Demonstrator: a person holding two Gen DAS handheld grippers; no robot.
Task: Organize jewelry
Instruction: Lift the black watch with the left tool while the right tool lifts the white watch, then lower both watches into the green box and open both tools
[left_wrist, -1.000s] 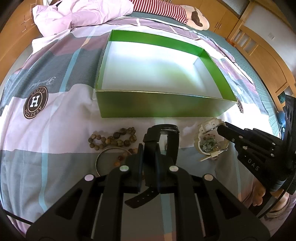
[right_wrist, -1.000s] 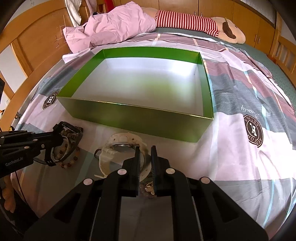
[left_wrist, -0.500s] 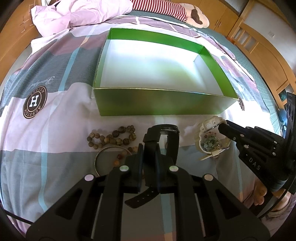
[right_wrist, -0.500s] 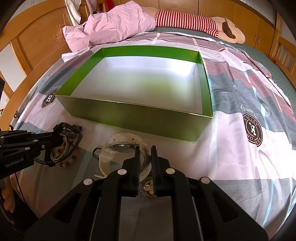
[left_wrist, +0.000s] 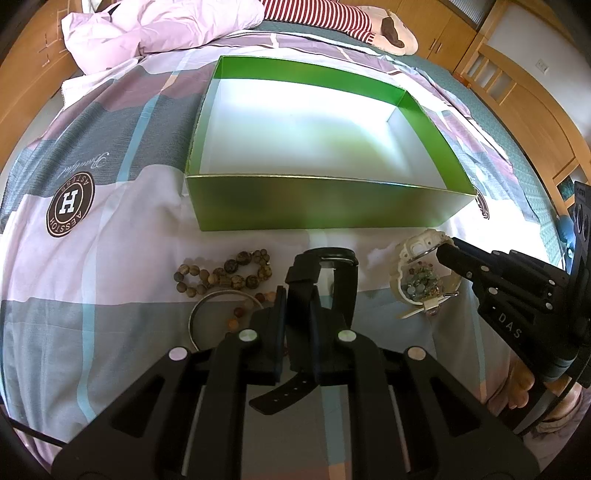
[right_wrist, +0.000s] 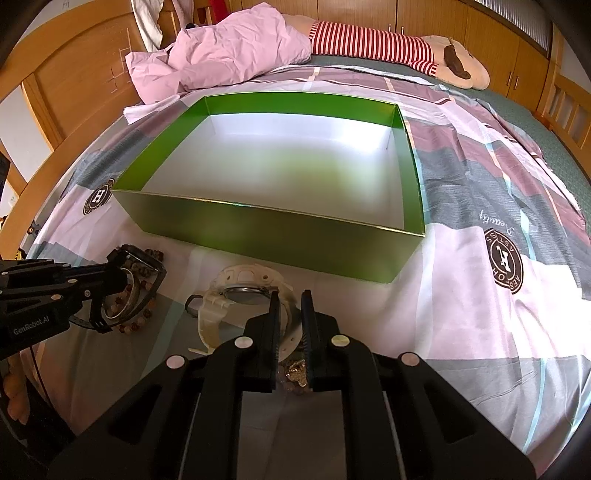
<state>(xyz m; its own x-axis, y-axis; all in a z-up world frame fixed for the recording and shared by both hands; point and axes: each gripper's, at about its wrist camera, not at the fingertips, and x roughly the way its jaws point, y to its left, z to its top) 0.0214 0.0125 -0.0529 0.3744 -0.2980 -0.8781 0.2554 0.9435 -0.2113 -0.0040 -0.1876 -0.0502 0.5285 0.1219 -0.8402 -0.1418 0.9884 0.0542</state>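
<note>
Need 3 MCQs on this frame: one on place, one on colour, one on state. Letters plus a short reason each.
1. Where does the beaded bracelet lie?
A. inside the box
B. on the bedspread, in front of the box
C. on the pink pillow

2. What colour are the walls of the box?
A. green
B. red
C. blue

3. What is the left gripper doing?
A. open above the box
B. shut on nothing
C. shut on the black watch

Answers: 1 B, the beads rest on the bedspread short of the box's near wall. 2 A, green walls around a white floor. 3 C, the watch strap sits pinched between its jaws.
</note>
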